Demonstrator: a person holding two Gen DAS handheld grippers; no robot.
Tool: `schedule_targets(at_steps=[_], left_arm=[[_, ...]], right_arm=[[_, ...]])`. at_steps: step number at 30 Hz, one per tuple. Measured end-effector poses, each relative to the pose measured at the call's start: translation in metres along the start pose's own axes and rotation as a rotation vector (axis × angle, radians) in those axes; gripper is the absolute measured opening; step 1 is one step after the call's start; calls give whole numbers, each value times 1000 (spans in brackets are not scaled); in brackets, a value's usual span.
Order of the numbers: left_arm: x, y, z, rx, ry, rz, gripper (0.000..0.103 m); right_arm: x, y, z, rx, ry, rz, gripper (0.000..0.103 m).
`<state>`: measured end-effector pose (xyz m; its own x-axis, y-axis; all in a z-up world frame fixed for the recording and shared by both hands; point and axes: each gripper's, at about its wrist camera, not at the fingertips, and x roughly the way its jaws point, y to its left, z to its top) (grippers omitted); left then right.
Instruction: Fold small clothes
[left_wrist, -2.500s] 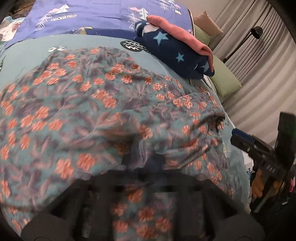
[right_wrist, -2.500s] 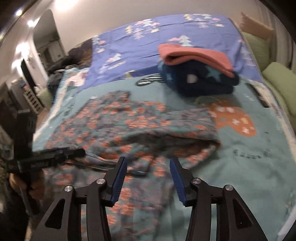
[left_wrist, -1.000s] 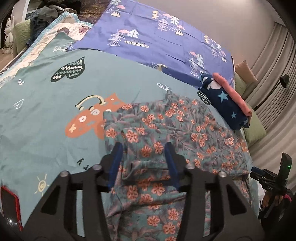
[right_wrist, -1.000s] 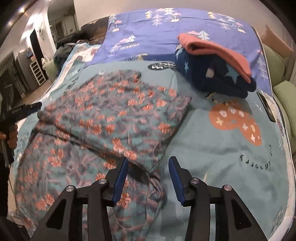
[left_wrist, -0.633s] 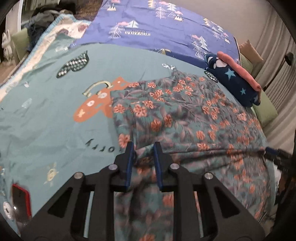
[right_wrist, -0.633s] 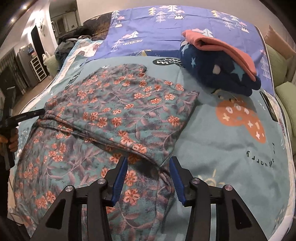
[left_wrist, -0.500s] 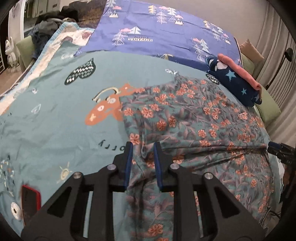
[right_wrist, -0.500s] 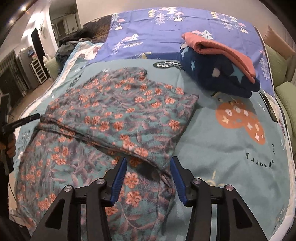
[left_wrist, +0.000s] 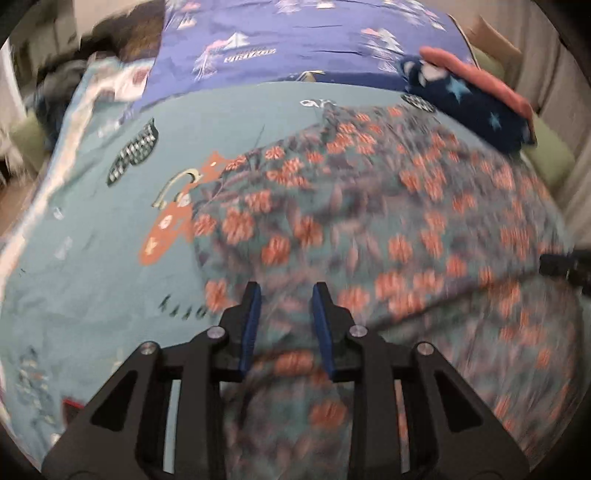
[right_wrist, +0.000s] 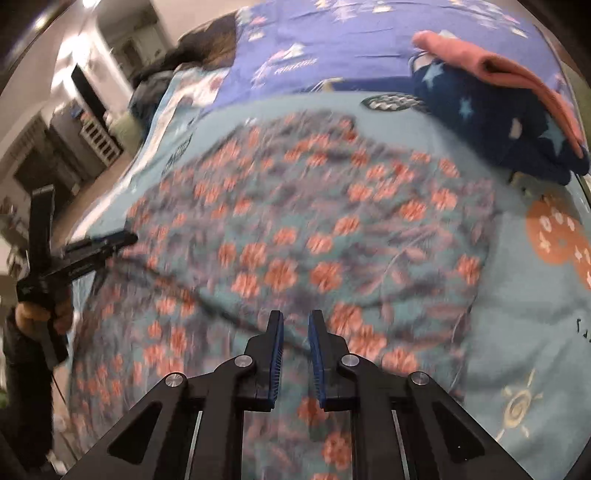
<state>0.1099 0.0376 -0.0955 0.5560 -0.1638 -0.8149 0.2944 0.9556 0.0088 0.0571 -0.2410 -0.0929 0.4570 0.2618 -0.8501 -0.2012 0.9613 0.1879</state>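
Both views are dim and warm-toned, lit by indoor lamps; ceiling lights (right_wrist: 88, 3) glare at the far left of the right wrist view; motion blur smears the flowered garment (left_wrist: 369, 229) and the bedspread (left_wrist: 92, 258); fisheye bending curves the edges; dark vignette fills the corners.

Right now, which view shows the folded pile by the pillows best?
The right wrist view: the pile is larger and sharper there, the pink piece plainly lying on the navy starred one. The left wrist view shows the same pile smaller, near the frame's edge.
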Motion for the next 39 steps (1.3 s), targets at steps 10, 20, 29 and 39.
schedule_targets(at_steps=[10,20,29,39], left_arm=[[-29,43,7,-145,-70,-59,54],[40,44,42,-180,-21,-115,12],[15,48,35,-152,-115,-75,11],[31,70,33,-271,-89,-115,66]], right_arm=[[-40,-51,1,185,-100,-9,21],[-8,-136,37,444,-107,-6,46],[1,-135,48,416,-117,-6,50],[16,-134,57,397,-121,8,54]])
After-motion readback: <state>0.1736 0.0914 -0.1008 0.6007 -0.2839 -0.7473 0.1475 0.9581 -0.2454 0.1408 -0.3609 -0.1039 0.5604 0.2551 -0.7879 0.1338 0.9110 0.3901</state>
